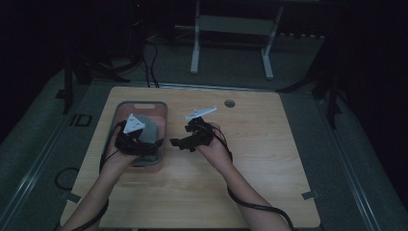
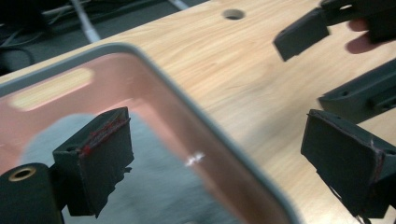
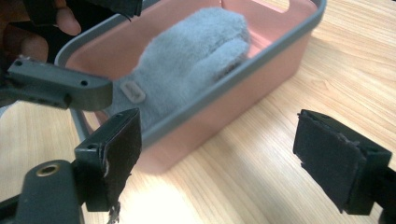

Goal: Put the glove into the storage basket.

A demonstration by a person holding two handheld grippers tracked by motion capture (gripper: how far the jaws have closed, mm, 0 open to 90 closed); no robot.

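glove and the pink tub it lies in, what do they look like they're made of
The glove looks like soft grey fleece or plush knit: its surface is fuzzy and matte, with a small pale tag sewn on. The tub looks like moulded plastic, smooth pink walls with a slight sheen and a grey rim, possibly rubbery.

Grey fleece glove (image 3: 187, 65) lies flat inside pink bin w/ grey rim (image 3: 261, 60), on wooden table.
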